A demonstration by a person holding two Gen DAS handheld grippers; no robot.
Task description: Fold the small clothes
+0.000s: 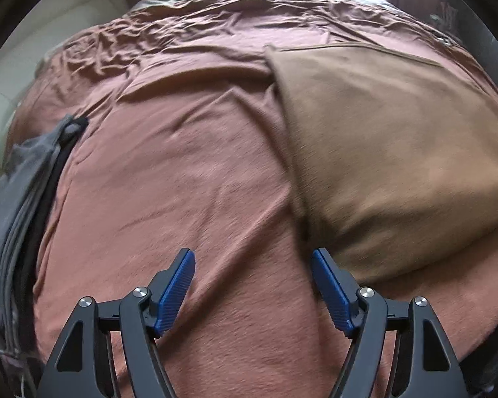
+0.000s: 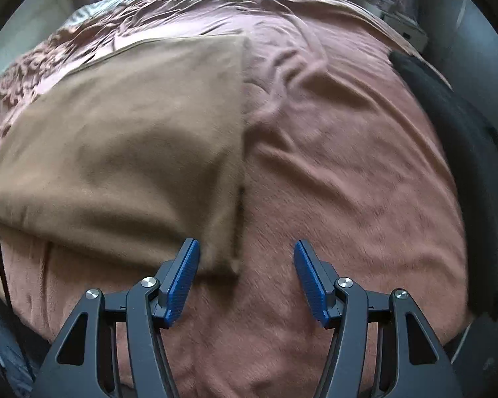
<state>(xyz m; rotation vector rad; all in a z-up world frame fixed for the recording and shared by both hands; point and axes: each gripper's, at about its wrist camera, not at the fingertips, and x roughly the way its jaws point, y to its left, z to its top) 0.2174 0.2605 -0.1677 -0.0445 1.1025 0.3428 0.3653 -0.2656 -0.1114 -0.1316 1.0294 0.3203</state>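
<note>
Brown cloth (image 1: 391, 152), folded flat, lies on the pink bedspread (image 1: 182, 172), its near edge toward both grippers. Left gripper (image 1: 253, 287) and right gripper (image 2: 246, 277) hang above its two near corners, fingers spread and empty, likely placed to pinch that edge for another fold. Grey clothes (image 1: 23, 179) sit stacked at the bed's left side.

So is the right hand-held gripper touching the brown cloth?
Cannot tell. In the right wrist view its left pad overlaps the brown cloth's corner; blur hides any gap.
</note>
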